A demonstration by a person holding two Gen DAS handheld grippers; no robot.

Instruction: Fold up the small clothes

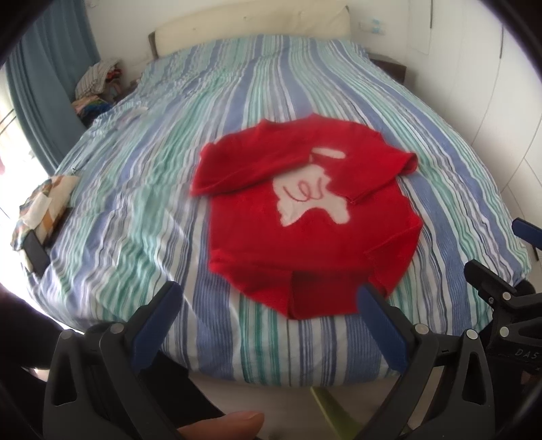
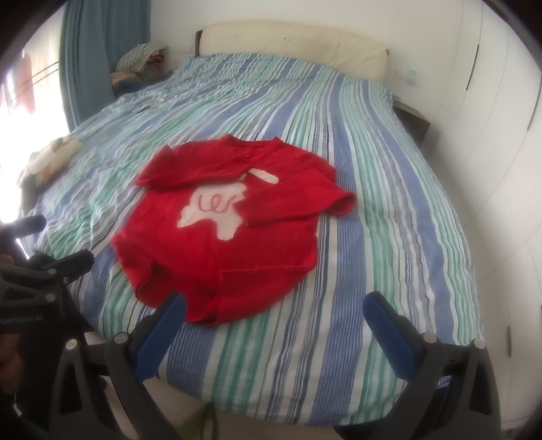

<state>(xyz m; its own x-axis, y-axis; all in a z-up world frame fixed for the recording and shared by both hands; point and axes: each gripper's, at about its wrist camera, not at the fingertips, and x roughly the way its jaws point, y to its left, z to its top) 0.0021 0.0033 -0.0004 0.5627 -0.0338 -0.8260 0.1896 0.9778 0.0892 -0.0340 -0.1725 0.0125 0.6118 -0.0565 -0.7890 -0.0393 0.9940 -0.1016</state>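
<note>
A small red sweater (image 1: 305,237) with a white animal patch lies on the striped bed, both sleeves folded across its chest. It also shows in the right wrist view (image 2: 220,247). My left gripper (image 1: 267,298) is open and empty, held above the bed's near edge just in front of the sweater's hem. My right gripper (image 2: 274,308) is open and empty, its left finger over the hem's near corner. The right gripper shows at the right edge of the left wrist view (image 1: 501,291).
The blue, green and white striped bedspread (image 1: 135,203) covers a wide bed with a cream headboard (image 1: 250,30). A patterned cloth and a dark phone (image 1: 37,216) lie at the left edge. A clothes pile (image 1: 98,84) sits by the blue curtain. White wardrobes (image 2: 501,152) stand right.
</note>
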